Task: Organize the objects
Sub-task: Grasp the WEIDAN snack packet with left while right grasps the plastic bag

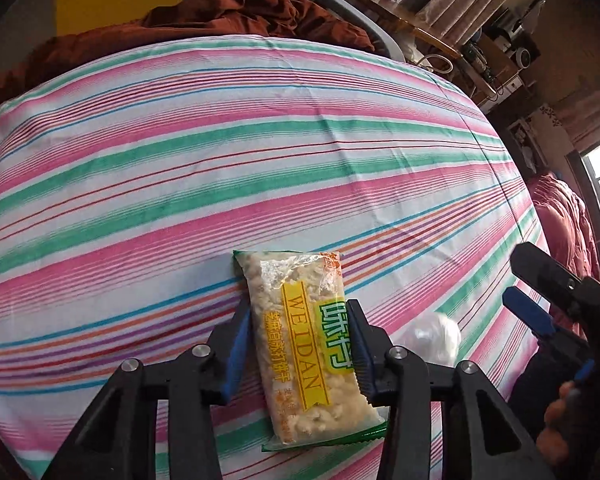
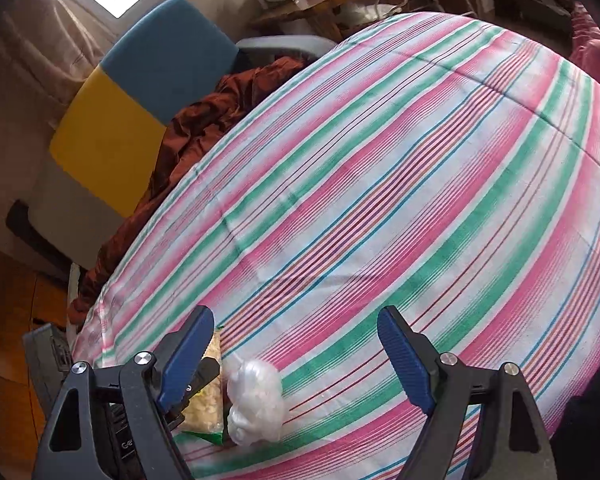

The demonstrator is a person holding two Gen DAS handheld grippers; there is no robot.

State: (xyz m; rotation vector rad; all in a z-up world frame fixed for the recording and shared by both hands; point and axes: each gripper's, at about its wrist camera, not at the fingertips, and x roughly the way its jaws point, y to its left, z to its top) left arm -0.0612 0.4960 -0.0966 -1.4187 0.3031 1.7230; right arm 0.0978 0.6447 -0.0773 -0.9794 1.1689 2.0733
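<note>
A clear snack packet [image 1: 304, 344] with a yellow "WEIDAN" label lies on the striped cloth [image 1: 220, 160]. My left gripper [image 1: 298, 316] is shut on the packet, one blue pad on each long side. A crumpled clear plastic bag [image 1: 432, 336] lies just right of it; it also shows in the right wrist view [image 2: 256, 404]. My right gripper [image 2: 296, 328] is open and empty, just above the cloth with the bag between its fingers near the left one. The packet [image 2: 208, 404] shows partly behind its left finger. The right gripper [image 1: 540, 300] also shows in the left wrist view.
The striped cloth [image 2: 380, 200] covers a broad surface. A rust-brown blanket [image 1: 240, 12] lies bunched at its far edge. A blue and yellow chair [image 2: 140, 92] stands behind. Cluttered shelves [image 1: 480, 40] and a pink quilt [image 1: 560, 216] are on the right.
</note>
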